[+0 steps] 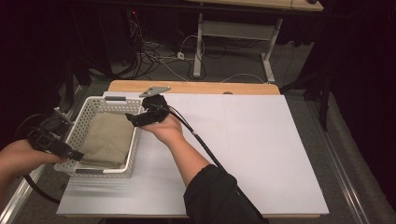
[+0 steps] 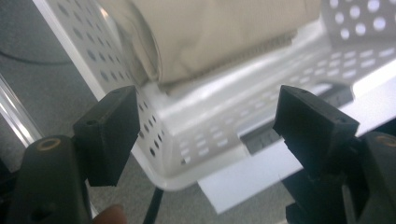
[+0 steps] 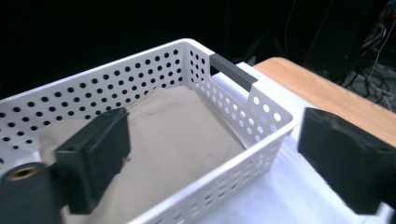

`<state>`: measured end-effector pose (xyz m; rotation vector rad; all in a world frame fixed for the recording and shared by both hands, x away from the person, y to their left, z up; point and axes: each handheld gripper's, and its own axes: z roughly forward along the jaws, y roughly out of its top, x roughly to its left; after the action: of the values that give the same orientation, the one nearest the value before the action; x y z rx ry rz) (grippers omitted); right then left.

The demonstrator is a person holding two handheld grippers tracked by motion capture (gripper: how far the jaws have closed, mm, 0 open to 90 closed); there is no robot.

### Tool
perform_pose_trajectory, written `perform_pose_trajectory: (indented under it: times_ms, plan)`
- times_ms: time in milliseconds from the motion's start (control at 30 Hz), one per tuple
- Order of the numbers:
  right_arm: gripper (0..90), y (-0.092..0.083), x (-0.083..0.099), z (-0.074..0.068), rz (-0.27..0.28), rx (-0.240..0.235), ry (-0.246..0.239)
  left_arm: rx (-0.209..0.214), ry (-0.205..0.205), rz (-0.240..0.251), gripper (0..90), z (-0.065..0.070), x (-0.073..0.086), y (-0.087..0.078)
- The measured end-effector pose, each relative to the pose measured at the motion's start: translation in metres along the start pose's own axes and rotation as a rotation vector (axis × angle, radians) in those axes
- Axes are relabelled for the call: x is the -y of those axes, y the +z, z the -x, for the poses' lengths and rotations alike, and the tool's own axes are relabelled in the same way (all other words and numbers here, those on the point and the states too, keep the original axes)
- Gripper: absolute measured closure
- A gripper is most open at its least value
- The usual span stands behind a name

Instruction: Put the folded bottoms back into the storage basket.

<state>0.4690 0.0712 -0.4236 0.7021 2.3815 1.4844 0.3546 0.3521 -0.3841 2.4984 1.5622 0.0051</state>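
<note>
From the high view, the white basket [image 1: 103,135] sat at the table's [image 1: 243,140] left edge with the folded beige cloth [image 1: 108,138] lying flat inside it. The left gripper [image 1: 69,152] hung at the basket's near left corner, the right gripper [image 1: 140,119] at its far right rim.

In the left gripper view, the jaws stood spread either side of the basket corner [image 2: 187,154], gripping nothing; the cloth [image 2: 210,32] lay just beyond.

In the right gripper view, the jaws gaped wide, one over the cloth [image 3: 177,135], one outside the rim [image 3: 261,126], pinching nothing.

The packing looked done: cloth in, both grips released. What seemed left was pulling the hands clear.
</note>
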Motion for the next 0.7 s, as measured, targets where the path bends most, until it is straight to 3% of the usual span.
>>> perform_pose_trajectory:
  times_ms: [133,300,400,467,533,700]
  plan:
    - [0.0,-0.012,0.007,0.000,-0.001,0.013,0.002,-0.040,-0.027,0.034,41.1,-0.010,-0.009,0.012]
    - [0.0,-0.024,0.016,0.003,0.002,0.012,-0.004,-0.029,-0.042,0.026,56.7,-0.019,-0.020,0.038]
    - [0.0,-0.028,0.020,0.005,-0.001,0.010,-0.011,-0.040,-0.052,-0.011,61.6,-0.020,-0.025,0.054]
    - [0.0,-0.030,0.021,0.006,-0.003,0.014,-0.009,-0.060,-0.044,-0.042,73.0,-0.019,-0.024,0.063]
    - [0.0,-0.032,0.023,0.007,-0.003,0.024,-0.016,-0.051,-0.035,-0.052,81.8,-0.017,-0.023,0.065]
    - [0.0,-0.040,0.022,0.007,-0.003,0.034,-0.014,-0.006,-0.029,-0.074,81.4,-0.018,-0.012,0.055]
